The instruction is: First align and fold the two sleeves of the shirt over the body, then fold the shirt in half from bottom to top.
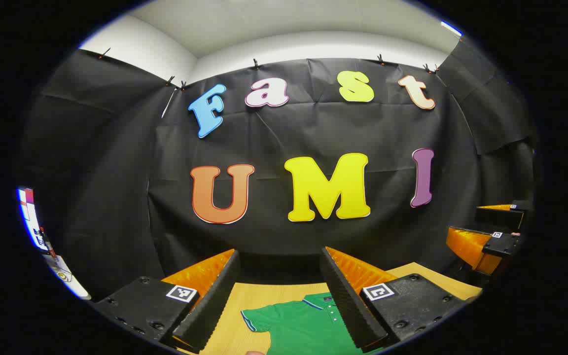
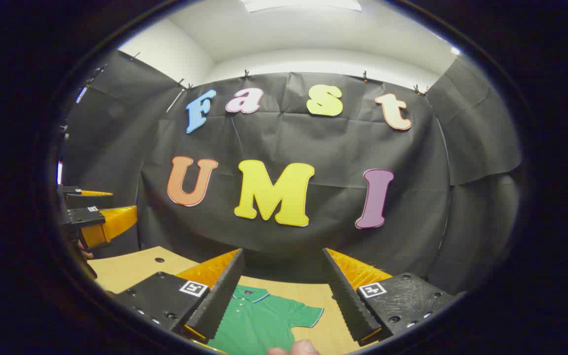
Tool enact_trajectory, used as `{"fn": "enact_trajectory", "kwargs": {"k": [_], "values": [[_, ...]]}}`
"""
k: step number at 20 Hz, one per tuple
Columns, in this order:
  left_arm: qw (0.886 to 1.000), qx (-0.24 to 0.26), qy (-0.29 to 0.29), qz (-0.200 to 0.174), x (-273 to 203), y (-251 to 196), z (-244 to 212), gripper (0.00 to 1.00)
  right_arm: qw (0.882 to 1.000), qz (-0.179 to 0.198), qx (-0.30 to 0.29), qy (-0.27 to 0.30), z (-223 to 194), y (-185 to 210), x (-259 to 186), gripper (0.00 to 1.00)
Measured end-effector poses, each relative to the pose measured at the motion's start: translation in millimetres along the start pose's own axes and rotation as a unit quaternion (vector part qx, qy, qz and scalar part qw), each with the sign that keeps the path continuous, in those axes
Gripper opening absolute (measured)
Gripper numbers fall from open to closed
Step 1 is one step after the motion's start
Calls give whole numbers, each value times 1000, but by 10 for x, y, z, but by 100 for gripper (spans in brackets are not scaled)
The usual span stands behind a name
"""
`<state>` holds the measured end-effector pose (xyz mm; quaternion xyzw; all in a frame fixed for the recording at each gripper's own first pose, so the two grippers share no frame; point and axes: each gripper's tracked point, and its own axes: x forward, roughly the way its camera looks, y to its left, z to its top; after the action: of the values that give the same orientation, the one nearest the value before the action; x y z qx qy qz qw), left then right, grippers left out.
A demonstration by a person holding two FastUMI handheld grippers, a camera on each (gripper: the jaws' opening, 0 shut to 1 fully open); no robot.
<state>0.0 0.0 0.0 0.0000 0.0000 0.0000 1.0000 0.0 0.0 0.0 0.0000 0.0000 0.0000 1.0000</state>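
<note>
A green polo shirt (image 1: 303, 323) lies flat on the wooden table (image 1: 259, 296), collar toward the far wall, one short sleeve spread to the left. In the right gripper view the same shirt (image 2: 259, 320) shows its collar and its other sleeve spread to the right. My left gripper (image 1: 279, 296) hangs open above the shirt, fingers wide apart and holding nothing. My right gripper (image 2: 281, 296) is open too, well above the shirt. Each gripper also appears at the edge of the other's view: the right gripper (image 1: 486, 241) and the left gripper (image 2: 96, 217).
The black cloth wall (image 1: 313, 148) stands close behind the table's far edge. A fingertip (image 2: 294, 349) shows at the bottom edge of the right gripper view. The table (image 2: 131, 268) has small holes near its left side.
</note>
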Motion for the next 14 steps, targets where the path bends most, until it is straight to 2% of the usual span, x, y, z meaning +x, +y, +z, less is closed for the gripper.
{"fn": "enact_trajectory", "kwargs": {"k": [3,4,5,6,7,14], "values": [[1000,-2,4,11,14,10,-7,100,1000,-3,7,3,4,-76,78,96],[1000,-3,4,13,31,17,-1,95,1000,-4,8,8,-6,-95,96,95],[1000,-1,3,16,42,30,6,100,1000,-4,10,10,-11,-104,113,95],[1000,1,3,19,55,33,1,96,1000,-4,10,12,-5,-106,129,96],[1000,2,4,21,72,33,-7,100,1000,-4,10,13,-21,-123,142,96],[999,-5,13,31,93,48,-73,100,1000,1,8,29,-121,-202,187,96]]}}
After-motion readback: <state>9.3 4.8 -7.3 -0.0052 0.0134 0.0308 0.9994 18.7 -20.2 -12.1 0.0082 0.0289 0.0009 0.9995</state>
